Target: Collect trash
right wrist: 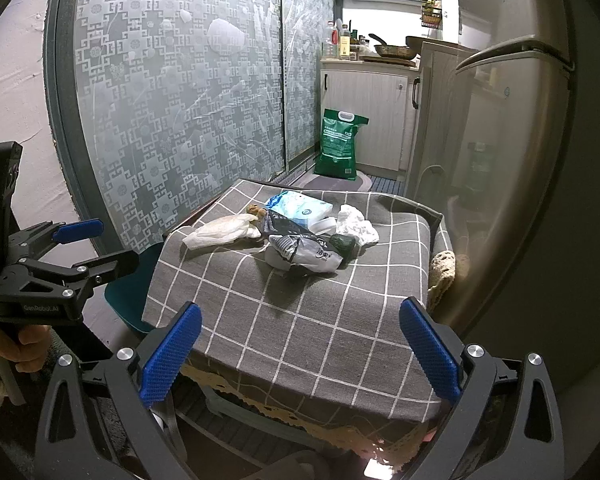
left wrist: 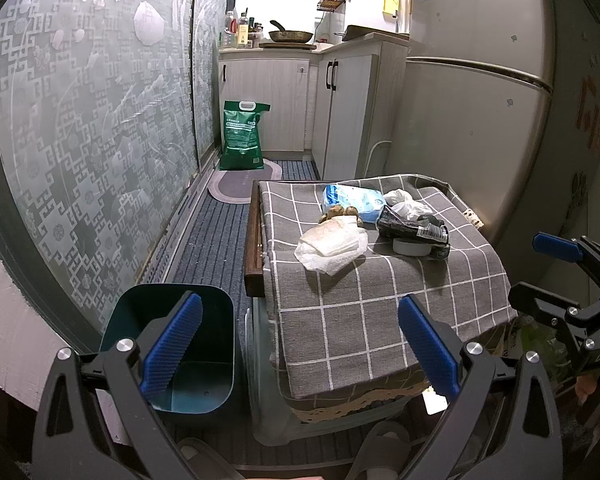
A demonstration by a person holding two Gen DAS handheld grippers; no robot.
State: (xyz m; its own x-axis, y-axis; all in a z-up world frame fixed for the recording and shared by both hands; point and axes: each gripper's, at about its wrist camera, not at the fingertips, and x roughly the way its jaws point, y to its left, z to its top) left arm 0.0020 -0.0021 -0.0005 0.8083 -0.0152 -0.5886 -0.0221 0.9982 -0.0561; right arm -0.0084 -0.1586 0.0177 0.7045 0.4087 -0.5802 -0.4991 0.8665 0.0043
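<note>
1. Trash lies in a loose heap toward the far end of the tabletop [left wrist: 340, 320], which is covered by a grey checked cloth [right wrist: 300, 320]; it sits in the middle of both frames.
2. Nearest the lens in the left wrist view, the left tool [left wrist: 300, 344] fills the bottom of the frame, its blue pads spread wide with nothing between them.
3. Behind its left pad, at lower left, a dark teal bin [left wrist: 172, 344] stands on the floor just beside the tabletop, its mouth uncovered.
4. At the right edge of that view the right tool [left wrist: 556, 276] hovers beside the tabletop, released and gripping nothing.
5. In the right wrist view the right tool [right wrist: 300, 344] frames the near cloth edge, pads well apart, while the left tool [right wrist: 88, 244] shows at centre left, held by a hand [right wrist: 12, 344].
6. Within the heap, a crumpled white paper towel [left wrist: 332, 246] is nearest, at its left side.
7. A black-and-white wrapper [left wrist: 414, 228] lies to the right of it, over a small white round container [left wrist: 411, 246].
8. Behind these sit a blue-and-white packet [left wrist: 350, 198], a crumpled white tissue [left wrist: 408, 204] and some brown scraps [left wrist: 338, 213].
9. Farther back, a green sack [left wrist: 242, 136] stands on the floor by the cabinets, upper centre.
</note>
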